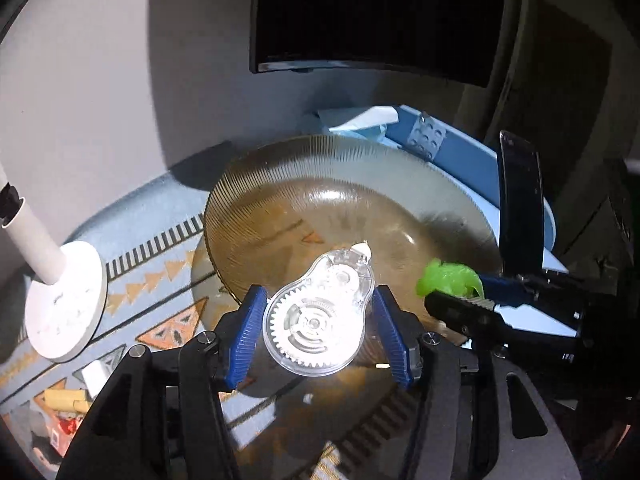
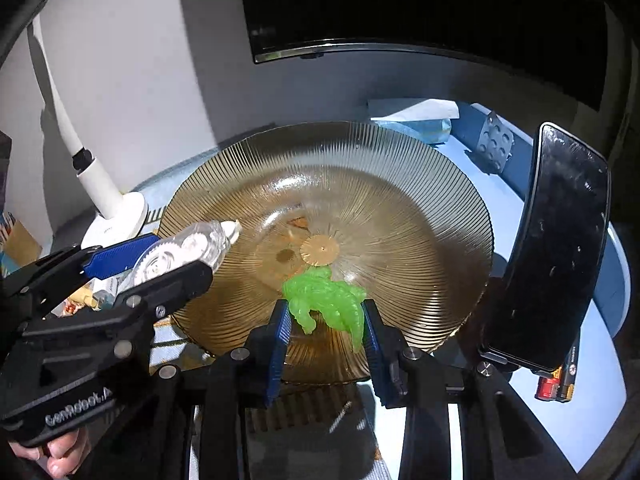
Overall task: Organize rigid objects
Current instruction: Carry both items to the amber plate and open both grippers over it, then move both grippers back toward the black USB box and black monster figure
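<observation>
The left gripper (image 1: 320,320) is grasping the clear tape dispenser (image 1: 320,312) over the near rim of the amber glass plate (image 1: 280,172); the right gripper (image 2: 326,320) is clenching the green toy figure (image 2: 326,300) above the plate's bowl; both are best lowered gently before the jaws release, sparing the glass.

Your frames show hard overhead light and glare on the glass plate (image 2: 400,208). Corners fall dark; fisheye bends edges, with slight blur.

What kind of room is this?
Probably a living room or desk corner at home: a dark screen against the wall, a white lamp beside an amber glass plate, and a phone propped upright.
</observation>
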Demonstrator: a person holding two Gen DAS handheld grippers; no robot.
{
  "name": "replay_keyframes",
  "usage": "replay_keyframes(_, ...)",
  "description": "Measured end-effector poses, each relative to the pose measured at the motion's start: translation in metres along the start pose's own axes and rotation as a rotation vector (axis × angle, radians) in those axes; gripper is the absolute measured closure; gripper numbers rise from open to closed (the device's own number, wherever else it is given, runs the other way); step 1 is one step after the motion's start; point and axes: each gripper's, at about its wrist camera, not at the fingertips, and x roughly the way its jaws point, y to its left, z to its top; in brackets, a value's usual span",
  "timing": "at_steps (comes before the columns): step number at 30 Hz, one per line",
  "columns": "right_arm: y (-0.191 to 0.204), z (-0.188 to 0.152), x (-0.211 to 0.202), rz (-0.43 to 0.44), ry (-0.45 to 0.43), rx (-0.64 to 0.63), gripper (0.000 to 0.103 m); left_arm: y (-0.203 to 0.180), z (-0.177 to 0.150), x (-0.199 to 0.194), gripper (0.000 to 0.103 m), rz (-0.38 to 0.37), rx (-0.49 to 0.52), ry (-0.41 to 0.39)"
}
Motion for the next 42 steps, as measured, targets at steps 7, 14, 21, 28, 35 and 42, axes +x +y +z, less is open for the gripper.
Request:
replay_keyframes(7, -0.025, 0.0, -0.042, 0.002, -0.097, 0.086, 0.054, 0.028, -0.005, -0.054, 0.035, 0.037, -0.051, -0.1)
replay_keyframes(14, 0.007, -0.01, -0.08, 0.083, -0.141, 0.043, 0.054, 0.069, -0.041, -0.156, 0.035, 0.148, -0.107, -0.232)
replay_keyframes(21, 0.077, -0.017, -0.118, 0.198, -0.183, -0.063, 0.054, 0.105, -0.07, -0.261, 0.035, 0.348, -0.149, -0.349)
replay_keyframes(28, 0.151, -0.035, -0.144, 0.215, -0.232, -0.195, 0.042, 0.125, -0.117, -0.321, 0.02, 0.549, -0.203, -0.407)
replay_keyframes(35, 0.189, -0.055, -0.096, 0.253, -0.1, -0.246, 0.042, 0.15, -0.168, -0.278, 0.02, 0.602, -0.26, -0.254)
replay_keyframes(42, 0.193, -0.064, -0.056, 0.279, -0.04, -0.236, 0.042, 0.169, -0.201, -0.223, 0.02, 0.542, -0.336, -0.104)
